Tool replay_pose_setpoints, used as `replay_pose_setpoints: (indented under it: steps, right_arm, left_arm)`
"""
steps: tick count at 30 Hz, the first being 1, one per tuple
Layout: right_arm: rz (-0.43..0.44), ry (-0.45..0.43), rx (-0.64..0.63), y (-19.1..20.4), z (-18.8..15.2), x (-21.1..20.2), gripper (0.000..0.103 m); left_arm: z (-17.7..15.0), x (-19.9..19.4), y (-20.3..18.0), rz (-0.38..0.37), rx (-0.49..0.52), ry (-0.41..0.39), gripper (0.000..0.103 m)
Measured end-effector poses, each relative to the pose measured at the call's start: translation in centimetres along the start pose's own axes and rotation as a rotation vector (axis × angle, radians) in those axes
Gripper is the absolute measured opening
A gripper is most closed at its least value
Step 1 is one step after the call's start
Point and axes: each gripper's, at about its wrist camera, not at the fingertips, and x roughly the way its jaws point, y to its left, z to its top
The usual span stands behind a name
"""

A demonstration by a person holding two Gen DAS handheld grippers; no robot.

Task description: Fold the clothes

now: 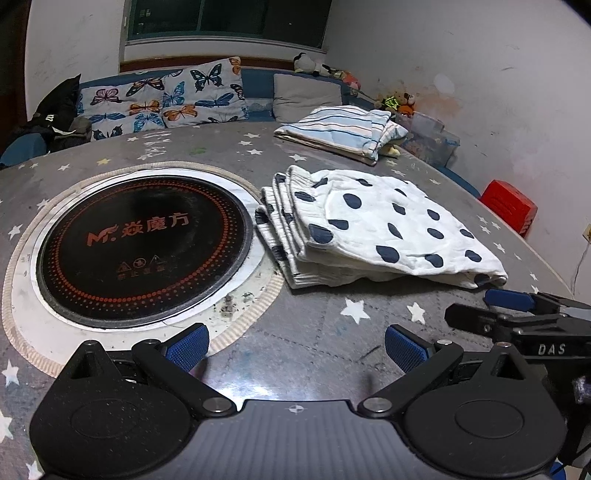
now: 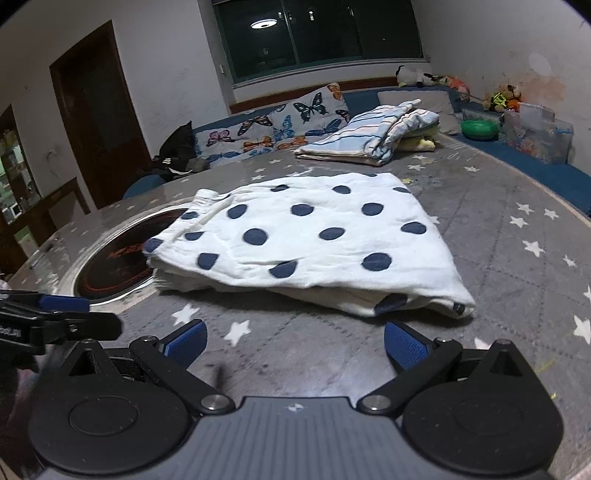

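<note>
Clothes wait just beyond two empty grippers: the left gripper (image 1: 297, 349) and right gripper (image 2: 295, 345) hover with jaws spread wide, holding nothing. At mid-frame the folded polka-dot garment (image 2: 314, 240) lies on the star-print table (image 2: 517, 266), beside the black cooktop (image 1: 142, 247). Soft, light and limp by its look, it seems best pinched at the near stacked edge. A striped folded pile (image 2: 373, 138) sits upper right.

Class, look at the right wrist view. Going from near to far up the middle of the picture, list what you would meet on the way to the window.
Right gripper → polka-dot garment → striped folded pile → butterfly cushion → window.
</note>
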Motion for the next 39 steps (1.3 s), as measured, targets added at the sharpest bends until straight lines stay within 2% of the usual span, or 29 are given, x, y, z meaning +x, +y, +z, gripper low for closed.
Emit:
replay_pose_setpoints:
  steps: [11, 27, 39]
  right_arm:
    - [-0.062, -0.011, 0.001, -1.8, 0.9, 0.6, 0.103]
    - [-0.049, -0.021, 0.037, -1.1, 0.0, -0.7, 0.103]
    - [-0.057, -0.001, 0.026, -0.6, 0.1, -0.2, 0.103]
  left_arm:
    - [0.2, 1.0, -0.3, 0.005, 0.007, 0.024, 0.103]
    - [1.2, 2.2, -1.8, -0.004, 0.050, 0.044, 0.103]
    - [1.9, 2.7, -2.2, 0.012, 0.085, 0.045, 0.103]
